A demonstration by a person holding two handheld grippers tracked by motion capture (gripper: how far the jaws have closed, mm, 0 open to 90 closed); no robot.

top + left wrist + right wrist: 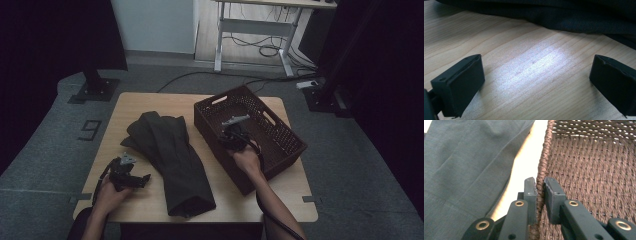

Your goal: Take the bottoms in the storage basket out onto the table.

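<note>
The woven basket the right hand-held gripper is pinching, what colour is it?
Dark brown; the basket shows best in the right gripper view.

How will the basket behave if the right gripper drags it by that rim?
The right gripper pinches the woven basket on its near wall's rim, so it likely slides rather than lifts. Gripped at one side, it may pivot. It looks empty and perforated, probably light; the weave may flex a little.
</note>
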